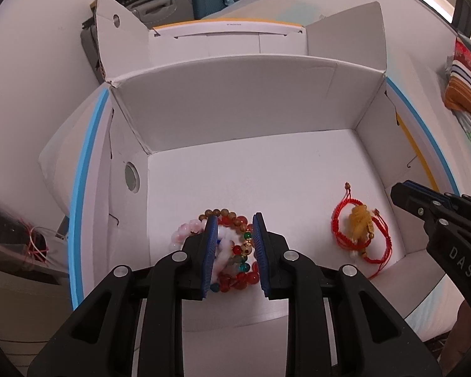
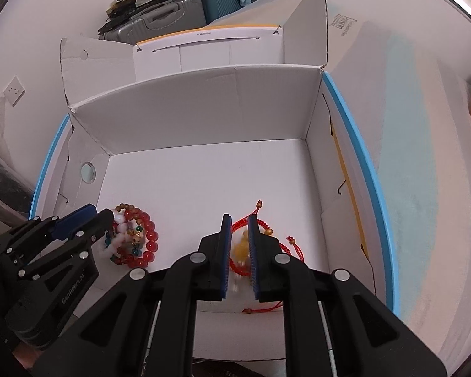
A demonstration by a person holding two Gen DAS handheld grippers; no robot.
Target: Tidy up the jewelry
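A heap of bead bracelets [image 1: 235, 251], red, brown, white and green, lies on the floor of an open white cardboard box [image 1: 251, 163]. My left gripper [image 1: 234, 220] hangs over the heap, fingers open on either side of it. A red cord bracelet with a yellow charm [image 1: 359, 226] lies to the right on the box floor. In the right wrist view my right gripper [image 2: 237, 218] stands over this cord bracelet [image 2: 241, 245], jaws a little apart around the charm. The bead heap [image 2: 135, 238] and the left gripper [image 2: 91, 220] show at the left.
The box has tall grey-white walls [image 2: 204, 106] and raised flaps, with a blue rim [image 2: 354, 144] along its sides. A second white box [image 1: 229, 40] stands behind it. Suitcases [image 2: 160, 15] stand against the far wall. Folded striped cloth [image 1: 468, 75] lies at the right.
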